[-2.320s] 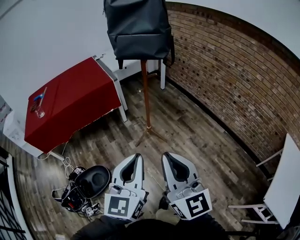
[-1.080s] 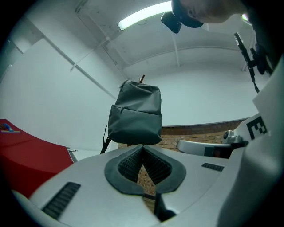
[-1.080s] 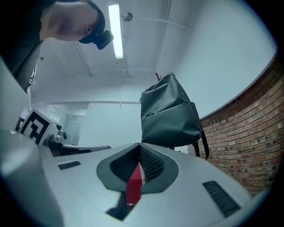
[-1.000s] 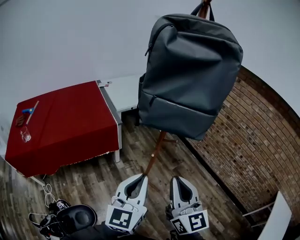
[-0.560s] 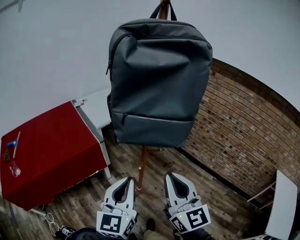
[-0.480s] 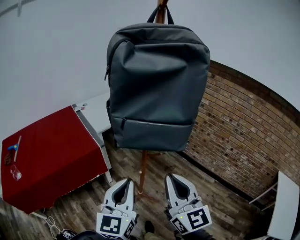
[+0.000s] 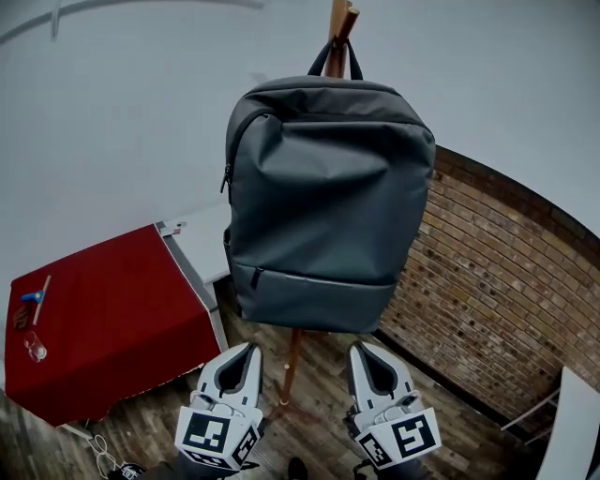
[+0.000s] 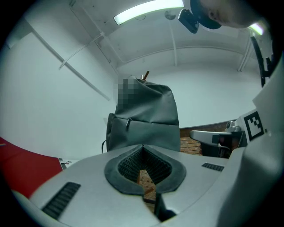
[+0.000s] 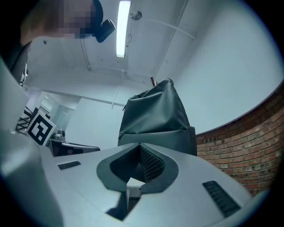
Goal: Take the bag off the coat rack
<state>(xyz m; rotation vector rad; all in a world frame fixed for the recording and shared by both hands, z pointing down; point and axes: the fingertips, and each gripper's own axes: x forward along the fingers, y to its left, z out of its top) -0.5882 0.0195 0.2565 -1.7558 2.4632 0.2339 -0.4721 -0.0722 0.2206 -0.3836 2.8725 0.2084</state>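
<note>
A dark grey backpack (image 7: 328, 202) hangs by its top loop (image 7: 336, 58) from a peg of the wooden coat rack (image 7: 339, 23); the rack's pole (image 7: 291, 366) shows below the bag. My left gripper (image 7: 249, 347) and right gripper (image 7: 358, 348) are side by side just under the bag's bottom edge, both shut and holding nothing, apart from the bag. The backpack (image 8: 144, 119) rises ahead of the left gripper (image 8: 143, 146) in the left gripper view, and the backpack (image 9: 156, 116) stands ahead of the right gripper (image 9: 139, 145) in the right gripper view.
A table with a red cloth (image 7: 98, 319) stands at the left with small items (image 7: 33, 300) on it. A brick wall (image 7: 497, 281) runs along the right. Another white table's corner (image 7: 577, 422) shows at the lower right. Wooden floor lies below.
The head view has tilted up, so the backpack sits lower and larger in the picture. Both grippers have risen and moved closer under the bag's bottom edge.
</note>
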